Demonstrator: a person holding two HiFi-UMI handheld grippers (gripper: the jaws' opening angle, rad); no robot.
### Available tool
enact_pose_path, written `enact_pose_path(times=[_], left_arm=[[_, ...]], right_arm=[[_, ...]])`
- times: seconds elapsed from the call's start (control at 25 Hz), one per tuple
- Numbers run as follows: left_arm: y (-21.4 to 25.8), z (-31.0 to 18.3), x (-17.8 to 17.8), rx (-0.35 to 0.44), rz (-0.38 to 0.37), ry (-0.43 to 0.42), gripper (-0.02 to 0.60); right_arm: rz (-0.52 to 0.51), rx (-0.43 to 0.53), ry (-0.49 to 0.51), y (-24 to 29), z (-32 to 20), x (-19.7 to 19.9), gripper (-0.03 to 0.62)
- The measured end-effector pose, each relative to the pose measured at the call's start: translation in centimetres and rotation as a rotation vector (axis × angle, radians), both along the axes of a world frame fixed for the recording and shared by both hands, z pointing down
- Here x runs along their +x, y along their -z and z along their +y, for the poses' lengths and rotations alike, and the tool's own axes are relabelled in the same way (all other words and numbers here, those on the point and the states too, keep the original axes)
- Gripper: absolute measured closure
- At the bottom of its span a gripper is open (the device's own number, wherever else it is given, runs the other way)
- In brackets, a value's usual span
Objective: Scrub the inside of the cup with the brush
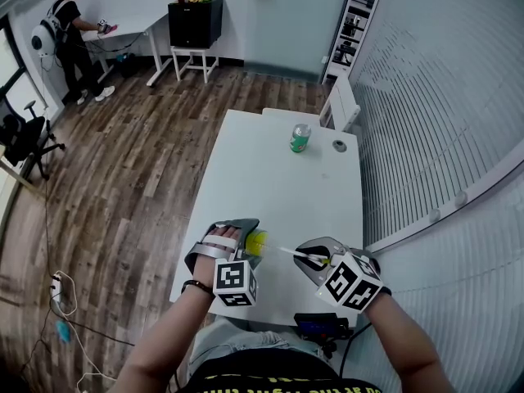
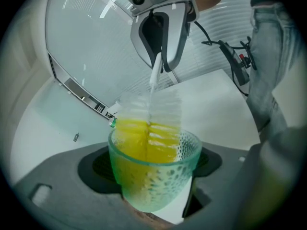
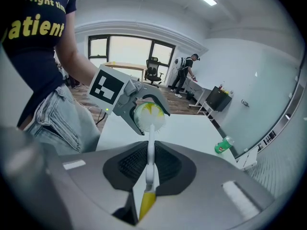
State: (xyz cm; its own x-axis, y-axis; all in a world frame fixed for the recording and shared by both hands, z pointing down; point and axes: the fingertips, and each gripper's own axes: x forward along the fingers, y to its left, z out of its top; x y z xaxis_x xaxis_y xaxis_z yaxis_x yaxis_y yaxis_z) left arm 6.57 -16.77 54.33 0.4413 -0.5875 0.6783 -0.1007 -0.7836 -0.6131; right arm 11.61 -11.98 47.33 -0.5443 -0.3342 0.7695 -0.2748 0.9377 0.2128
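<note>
The left gripper (image 2: 153,170) is clamping its jaws on the cup (image 2: 156,188), one dark pad pressing on each side of the wall. The cup is translucent green with a dotted texture, and its mouth is pointing away from that gripper toward the other one.

The brush (image 2: 151,110) is sitting head-first in the cup. The lower bristles are showing yellow through the glassy wall, while the white upper bristles are sticking out above the rim. Its thin white handle is running up to the right gripper (image 3: 148,169). That gripper's jaws are standing narrow and pinching the handle between the ribbed pads. The yellow butt end of the handle is poking back past the pads (seen low in the right gripper view).

In the head view both grippers are hanging close together over the near end of the white table (image 1: 278,187). The cup is at the left one, with the handle bridging the small gap across to the right one. Whether the cup is touching the tabletop is not showing.

A green can (image 1: 300,137) is standing upright at the far end of the table, well apart from the cup. A small round fitting (image 1: 339,146) is lying just beside the can. A black device (image 1: 321,326) is sitting at the near table edge.

Far back, a person (image 1: 70,31) is standing by a white desk, and a black cabinet (image 1: 195,21) is resting on a white stand.
</note>
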Motion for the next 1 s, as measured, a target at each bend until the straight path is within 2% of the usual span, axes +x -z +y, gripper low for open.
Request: enact_pose_path(times=[0.44, 0.76, 1.0], left_arm=[[0.7, 0.4, 0.2, 0.001, 0.006, -0.001, 0.173], [1.4, 0.9, 1.2, 0.018, -0.007, -0.028, 0.173], [1.1, 0.8, 0.9, 0.012, -0.003, -0.019, 0.173]], right_arm=[[-0.001, -0.006, -0.047, -0.2, 0.5, 1.0, 0.548], [0.047, 0.031, -0.046, -0.9, 0.1, 0.6, 0.548], [0.052, 0.047, -0.025, -0.7, 0.4, 0.6, 0.548]])
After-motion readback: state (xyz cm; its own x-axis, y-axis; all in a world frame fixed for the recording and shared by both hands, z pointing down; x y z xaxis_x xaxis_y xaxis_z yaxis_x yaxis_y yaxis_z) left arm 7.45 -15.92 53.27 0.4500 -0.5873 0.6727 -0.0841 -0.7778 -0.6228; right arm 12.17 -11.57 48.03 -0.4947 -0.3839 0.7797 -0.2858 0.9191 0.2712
